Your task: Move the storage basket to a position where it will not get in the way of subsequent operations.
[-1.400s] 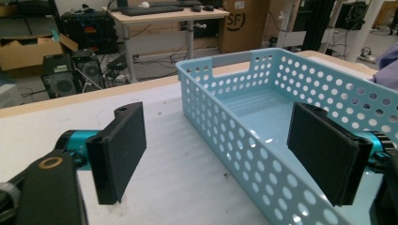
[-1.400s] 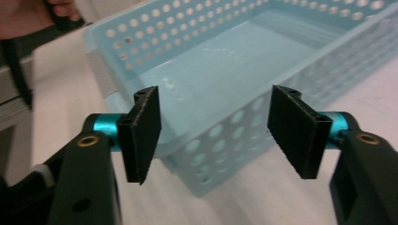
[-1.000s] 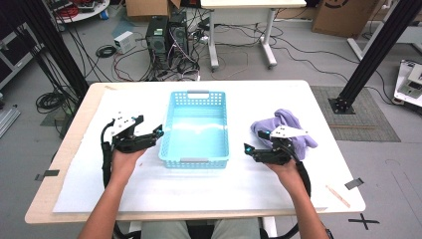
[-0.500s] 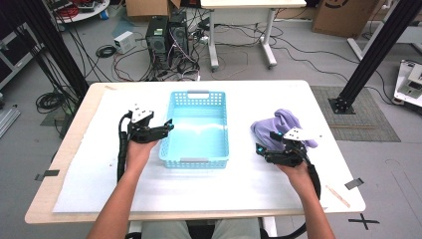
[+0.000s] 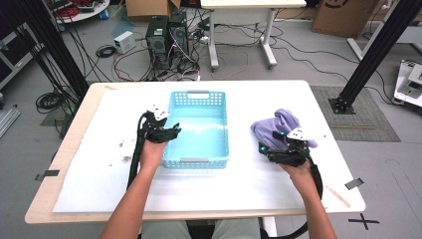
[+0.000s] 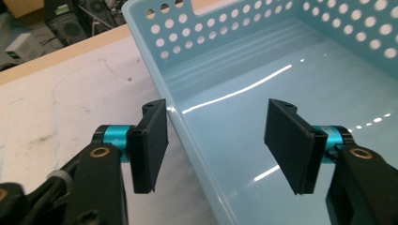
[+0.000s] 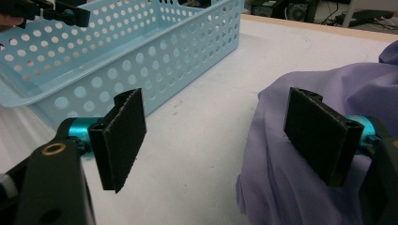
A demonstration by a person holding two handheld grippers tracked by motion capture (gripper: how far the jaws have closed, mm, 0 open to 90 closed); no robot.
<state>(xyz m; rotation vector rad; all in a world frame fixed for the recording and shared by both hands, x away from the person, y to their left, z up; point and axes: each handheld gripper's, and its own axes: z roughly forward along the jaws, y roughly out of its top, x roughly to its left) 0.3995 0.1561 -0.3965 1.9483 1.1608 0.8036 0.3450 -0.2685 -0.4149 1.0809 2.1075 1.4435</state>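
A light blue perforated basket [image 5: 198, 93] stands in the middle of the table. My left gripper [image 5: 174, 130] is at its left wall. In the left gripper view that gripper [image 6: 218, 110] straddles the wall: one jaw outside over the table, one inside above the basket floor [image 6: 244, 70]. Its jaws have just been closing, and a gap remains at the inner pad. A crumpled purple cloth [image 5: 278, 124] lies to the right. My right gripper [image 5: 262, 148] stands open at its near-left edge. In the right gripper view that gripper [image 7: 217, 101] has one jaw over the cloth [image 7: 328, 79] and one over bare table.
A white sheet [image 5: 99, 174] covers the wooden tabletop. From the right gripper view the basket's side wall [image 7: 155, 56] stands close on the left, with the left gripper [image 7: 56, 11] beyond it. Computers and cables [image 5: 164, 35] sit on the floor behind the table.
My left gripper has moved right from the bare table onto the basket's left wall, and its jaws have narrowed. My right gripper has shifted slightly right, toward the cloth.
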